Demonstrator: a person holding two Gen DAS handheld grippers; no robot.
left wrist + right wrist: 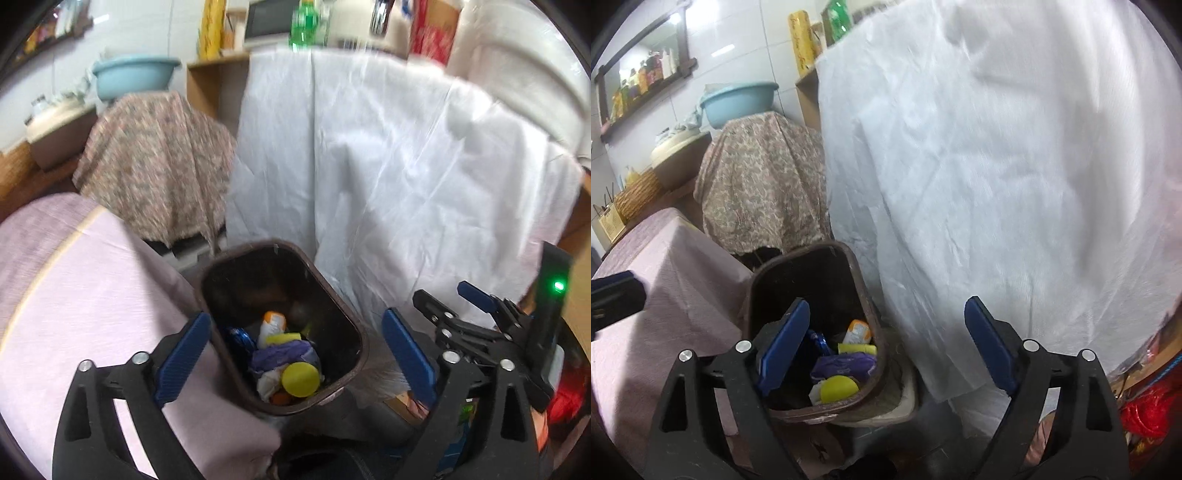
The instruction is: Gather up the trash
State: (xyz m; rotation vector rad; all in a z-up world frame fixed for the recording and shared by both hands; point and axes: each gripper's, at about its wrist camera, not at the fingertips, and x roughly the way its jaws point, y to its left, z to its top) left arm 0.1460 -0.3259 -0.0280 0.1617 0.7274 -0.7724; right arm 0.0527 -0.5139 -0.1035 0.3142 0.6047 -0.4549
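Note:
A dark brown trash bin (236, 258) stands on the floor below both grippers, its mouth facing up. Inside lie a yellow round lid (300, 379), a purple wrapper (277, 356), a white and orange packet (272, 325) and a blue wrapper (240, 338). My left gripper (295, 320) hangs open over the bin with nothing between its blue pads. My right gripper (886, 306) is open and empty too, above the bin (858, 280) and its yellow lid (838, 387). The right gripper (452, 299) shows at the right of the left wrist view.
A white sheet (388, 166) hangs down right behind the bin. A floral cloth (155, 158) covers something at the back left, with a light blue basin (133, 74) above it. Pink cloth (74, 295) covers a surface to the bin's left. Red material (1145, 410) lies at the right.

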